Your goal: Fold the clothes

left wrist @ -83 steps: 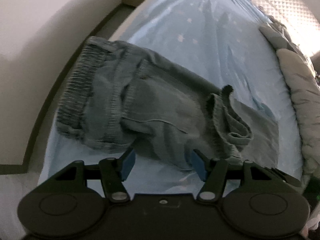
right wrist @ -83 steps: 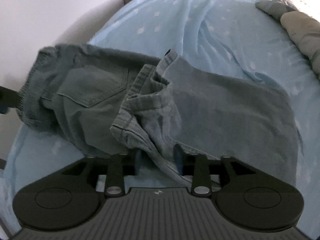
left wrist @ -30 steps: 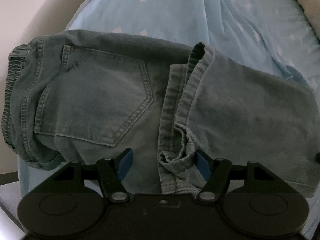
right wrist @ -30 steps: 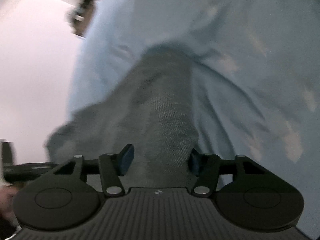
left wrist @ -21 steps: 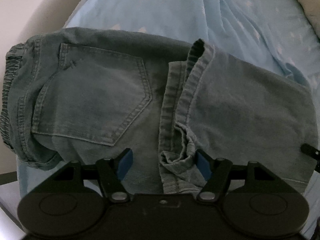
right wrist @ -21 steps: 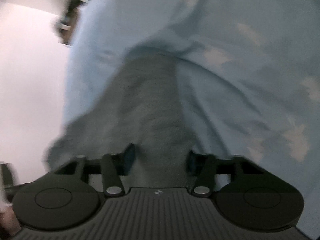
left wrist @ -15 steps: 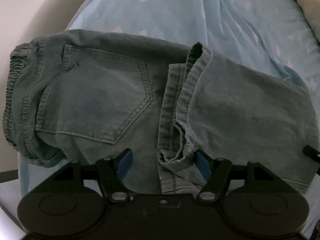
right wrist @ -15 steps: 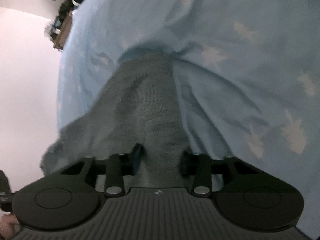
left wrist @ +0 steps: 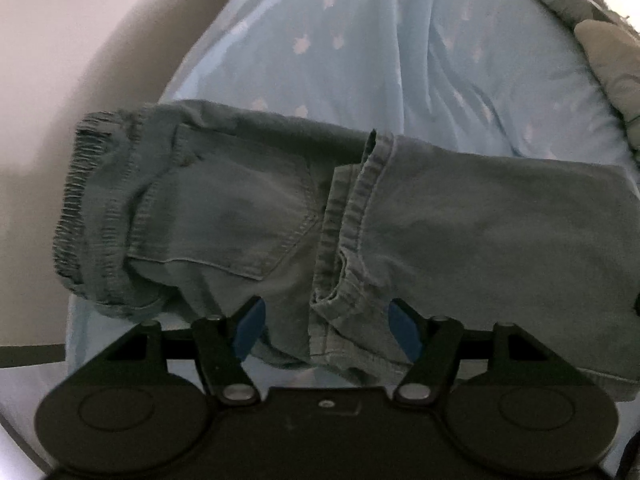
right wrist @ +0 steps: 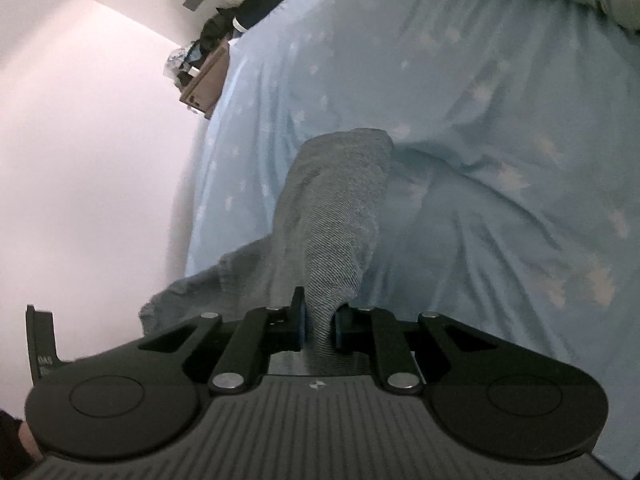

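Denim jeans (right wrist: 340,216) pinched by right gripper (right wrist: 319,326).

Left gripper (left wrist: 326,326) wide open, blue pads spread apart, nothing pinched, just hovering low. Right gripper (right wrist: 320,330) clamped tight, jaws nearly together with fabric squeezed between the pads, tilted over sideways.

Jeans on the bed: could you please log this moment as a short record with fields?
garment: jeans, folded, back pocket up, on the sheet
hems: leg hems lie across the middle
waistband: elastic, at the left end
left gripper: open, at the near edge of the jeans, gripping nothing
right gripper: shut on a fold of the jeans
blanket: grey, at the far right of the bed
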The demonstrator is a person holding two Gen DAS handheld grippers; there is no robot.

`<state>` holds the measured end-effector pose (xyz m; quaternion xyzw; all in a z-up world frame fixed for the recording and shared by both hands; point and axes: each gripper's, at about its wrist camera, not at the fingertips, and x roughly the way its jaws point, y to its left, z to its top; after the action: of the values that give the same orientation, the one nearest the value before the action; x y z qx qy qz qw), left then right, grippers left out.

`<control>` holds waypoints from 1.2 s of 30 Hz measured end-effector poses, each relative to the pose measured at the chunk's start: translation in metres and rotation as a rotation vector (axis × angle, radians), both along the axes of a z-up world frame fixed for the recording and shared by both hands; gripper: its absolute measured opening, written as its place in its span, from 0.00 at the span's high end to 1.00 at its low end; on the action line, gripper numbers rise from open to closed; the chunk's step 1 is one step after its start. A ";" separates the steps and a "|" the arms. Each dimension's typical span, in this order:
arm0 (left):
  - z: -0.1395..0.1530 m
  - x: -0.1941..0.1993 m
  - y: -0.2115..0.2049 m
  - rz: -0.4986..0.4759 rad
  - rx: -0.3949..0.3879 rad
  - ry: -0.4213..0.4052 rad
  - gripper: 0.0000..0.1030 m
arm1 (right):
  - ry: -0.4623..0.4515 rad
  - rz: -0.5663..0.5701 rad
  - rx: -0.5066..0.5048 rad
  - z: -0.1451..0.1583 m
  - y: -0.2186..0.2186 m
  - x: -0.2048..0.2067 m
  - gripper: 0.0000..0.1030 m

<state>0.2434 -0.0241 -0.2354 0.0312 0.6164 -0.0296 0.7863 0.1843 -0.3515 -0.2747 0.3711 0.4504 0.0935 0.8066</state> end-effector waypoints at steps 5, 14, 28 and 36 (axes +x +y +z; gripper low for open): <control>0.023 -0.018 0.009 0.018 0.011 -0.039 0.37 | -0.053 -0.008 -0.013 0.023 0.019 -0.004 0.87; 0.050 -0.035 0.021 0.001 0.009 -0.078 0.37 | -0.075 -0.018 -0.039 0.039 0.044 -0.004 0.87; 0.055 -0.016 0.107 -0.090 -0.104 -0.117 0.37 | -0.179 -0.072 -0.237 0.097 0.147 -0.014 0.88; 0.060 0.018 0.199 -0.080 -0.217 -0.132 0.37 | -0.201 -0.128 -0.357 0.128 0.248 0.000 0.88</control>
<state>0.2618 0.1746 -0.1756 -0.0274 0.5546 -0.1252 0.8222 0.1846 -0.1036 -0.1466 0.2389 0.3527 -0.0027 0.9047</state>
